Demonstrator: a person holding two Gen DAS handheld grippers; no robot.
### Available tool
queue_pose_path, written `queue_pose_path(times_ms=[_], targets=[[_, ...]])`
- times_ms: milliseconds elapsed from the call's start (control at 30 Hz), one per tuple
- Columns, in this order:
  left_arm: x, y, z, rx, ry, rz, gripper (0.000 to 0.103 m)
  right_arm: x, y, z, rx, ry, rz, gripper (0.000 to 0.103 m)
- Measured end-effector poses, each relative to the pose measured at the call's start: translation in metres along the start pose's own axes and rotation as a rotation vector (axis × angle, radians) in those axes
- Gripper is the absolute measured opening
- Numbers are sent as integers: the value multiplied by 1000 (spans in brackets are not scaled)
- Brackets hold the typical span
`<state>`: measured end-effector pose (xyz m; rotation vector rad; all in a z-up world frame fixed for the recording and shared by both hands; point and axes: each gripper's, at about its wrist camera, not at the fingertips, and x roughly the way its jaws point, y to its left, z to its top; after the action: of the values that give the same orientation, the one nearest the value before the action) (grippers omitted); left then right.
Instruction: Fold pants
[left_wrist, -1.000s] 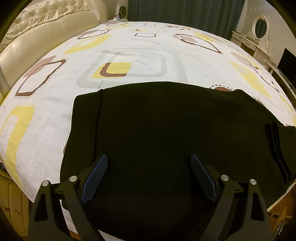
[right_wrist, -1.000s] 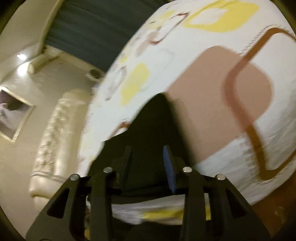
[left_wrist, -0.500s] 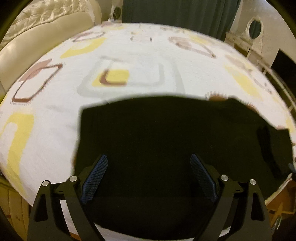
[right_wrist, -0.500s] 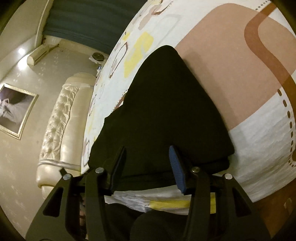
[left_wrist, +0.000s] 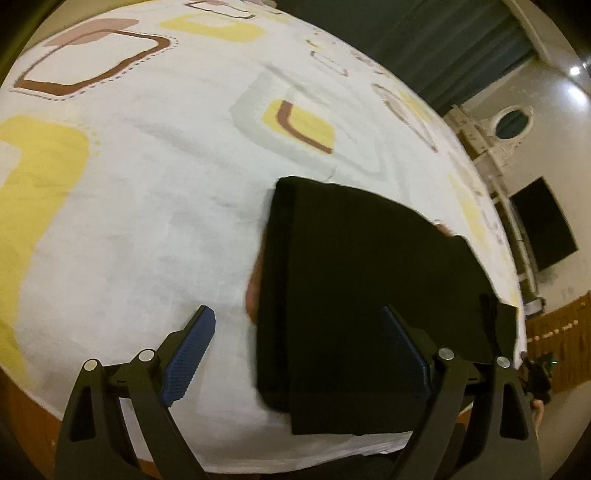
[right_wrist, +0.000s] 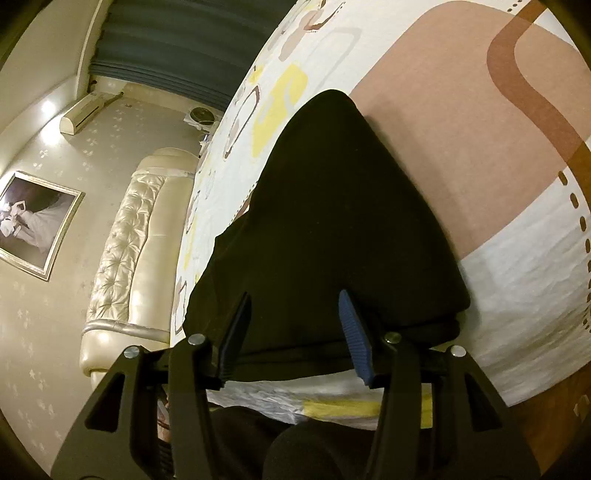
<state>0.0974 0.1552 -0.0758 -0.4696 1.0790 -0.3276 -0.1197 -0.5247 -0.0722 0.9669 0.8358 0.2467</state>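
Observation:
The black pants (left_wrist: 362, 295) lie folded in a flat rectangle near the bed's front edge. My left gripper (left_wrist: 295, 328) is open and empty, above the pants' left edge; its left pad is over bare sheet, its right pad over the cloth. In the right wrist view the pants (right_wrist: 325, 229) fill the middle. My right gripper (right_wrist: 295, 306) is open, its blue-padded fingers hovering over the near end of the pants, holding nothing.
The bed sheet (left_wrist: 147, 192) is white with yellow, brown and grey squares. A padded cream headboard (right_wrist: 125, 236) stands far left. A dark curtain (left_wrist: 424, 44), a white dresser with oval mirror (left_wrist: 513, 122) and a dark screen (left_wrist: 543, 229) stand beyond the bed.
My left gripper has swung left and tilted, so the pants now sit right of centre. My right gripper has opened wider and come closer over the pants.

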Motion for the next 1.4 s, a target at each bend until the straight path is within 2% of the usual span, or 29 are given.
queue_pose_path(times_ms=[67, 100, 300, 367, 400, 433, 467, 500, 533, 600, 700, 867, 967, 1067, 1267, 1400], targets=[[3, 2, 1, -27, 11, -104, 86, -2, -2, -1, 10, -3, 9, 50], [8, 3, 1, -49, 26, -161, 82, -2, -2, -1, 14, -5, 13, 50], [23, 7, 9, -114, 27, -278, 81, -1, 0, -2, 11, -12, 17, 54], [27, 4, 12, -128, 30, -299, 77, 0, 2, -2, 5, -13, 12, 56], [28, 3, 13, -124, 35, -294, 69, 1, 4, -2, 3, -15, 9, 58], [31, 0, 13, -120, 44, -285, 54, 1, 5, -2, 0, -16, 7, 59], [35, -1, 14, -123, 58, -280, 44, 1, 5, -3, -2, -17, 6, 59], [40, -2, 13, -141, 83, -280, 27, 1, 6, -3, -5, -17, 4, 60], [43, -1, 13, -156, 95, -279, 22, 1, 7, -3, -9, -17, 3, 61], [42, 0, 12, -173, 92, -281, 18, 2, 7, -3, -12, -17, 3, 61], [33, -7, 13, -175, 76, -276, 16, 2, 6, -2, -8, -17, 9, 61], [10, -40, 21, -134, 30, -261, 14, 2, 6, -2, -4, -16, 13, 62], [-11, -76, 27, -68, -11, -255, 14, 2, 7, -1, -12, -15, 11, 63], [-23, -108, 32, -21, -20, -255, 14, 3, 8, -1, -21, -13, 9, 64], [-41, -184, 34, 95, -3, -272, 14, 4, 8, -2, -18, -14, 15, 64], [-36, -243, 27, 184, 20, -266, 14, 4, 7, -3, -14, -17, 21, 65]])
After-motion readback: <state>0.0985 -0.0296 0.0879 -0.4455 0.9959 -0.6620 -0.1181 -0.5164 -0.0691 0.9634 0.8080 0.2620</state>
